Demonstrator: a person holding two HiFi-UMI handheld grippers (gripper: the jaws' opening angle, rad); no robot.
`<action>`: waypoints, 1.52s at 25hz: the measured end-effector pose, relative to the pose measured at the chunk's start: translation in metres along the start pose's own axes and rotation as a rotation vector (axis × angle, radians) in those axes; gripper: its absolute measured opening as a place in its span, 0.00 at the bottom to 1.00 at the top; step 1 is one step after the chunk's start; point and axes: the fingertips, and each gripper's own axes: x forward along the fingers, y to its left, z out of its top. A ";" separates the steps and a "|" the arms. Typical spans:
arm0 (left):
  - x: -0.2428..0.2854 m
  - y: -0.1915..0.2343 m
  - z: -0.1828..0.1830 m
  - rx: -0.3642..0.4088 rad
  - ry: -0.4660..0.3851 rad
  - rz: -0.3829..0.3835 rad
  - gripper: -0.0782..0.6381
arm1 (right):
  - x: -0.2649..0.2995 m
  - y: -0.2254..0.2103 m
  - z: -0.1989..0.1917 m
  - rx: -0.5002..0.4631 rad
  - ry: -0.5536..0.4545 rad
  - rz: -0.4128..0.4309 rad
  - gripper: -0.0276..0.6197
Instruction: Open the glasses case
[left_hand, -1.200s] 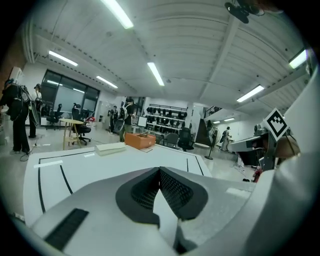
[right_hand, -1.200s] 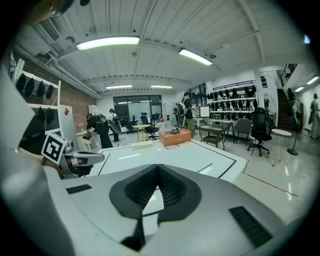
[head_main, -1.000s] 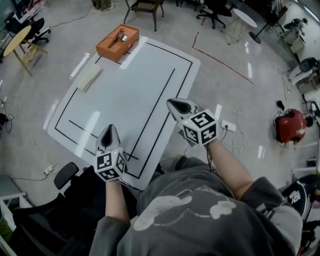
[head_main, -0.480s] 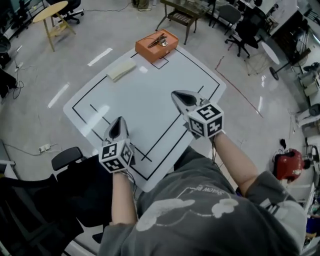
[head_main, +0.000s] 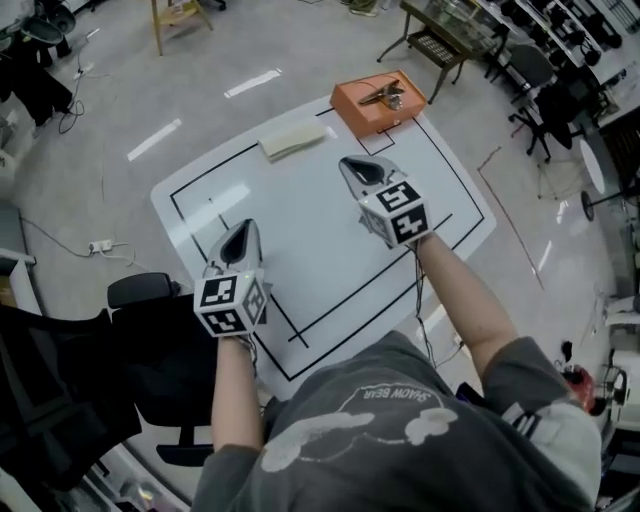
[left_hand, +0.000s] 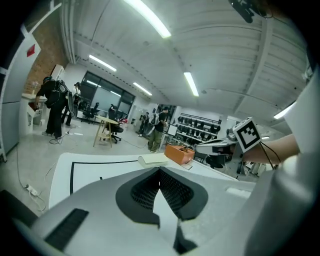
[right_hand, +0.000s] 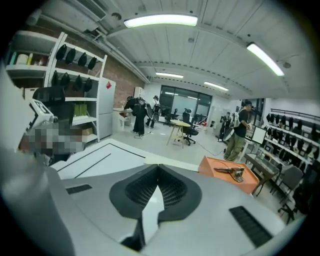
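The glasses case (head_main: 293, 138) is a flat cream box lying closed near the far edge of the white table (head_main: 300, 230). It also shows as a pale slab in the left gripper view (left_hand: 154, 159) and just past the jaws in the right gripper view (right_hand: 176, 161). My right gripper (head_main: 353, 166) hovers over the table, shut and empty, a short way right of the case and nearer me than it. My left gripper (head_main: 242, 228) is further back over the table's near left part, shut with nothing in it. Neither touches the case.
An orange box (head_main: 378, 100) with a metal tool on top sits at the table's far right corner, beside the case. A black office chair (head_main: 140, 345) stands at my left. Wooden tables, chairs, shelving and people fill the room beyond.
Both grippers have moved forward over the table, the right one further, so it now lies closer to the case. The view has swung, so the table sits more to the right.
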 end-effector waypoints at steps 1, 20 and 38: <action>0.005 0.002 0.003 0.008 0.004 0.010 0.11 | 0.014 -0.003 -0.005 -0.029 0.024 0.015 0.04; 0.085 0.007 0.027 0.052 0.052 0.164 0.11 | 0.154 -0.037 -0.041 -0.436 0.100 0.265 0.42; 0.127 0.018 0.015 0.037 0.133 0.230 0.11 | 0.189 -0.021 -0.058 -0.725 0.189 0.496 0.33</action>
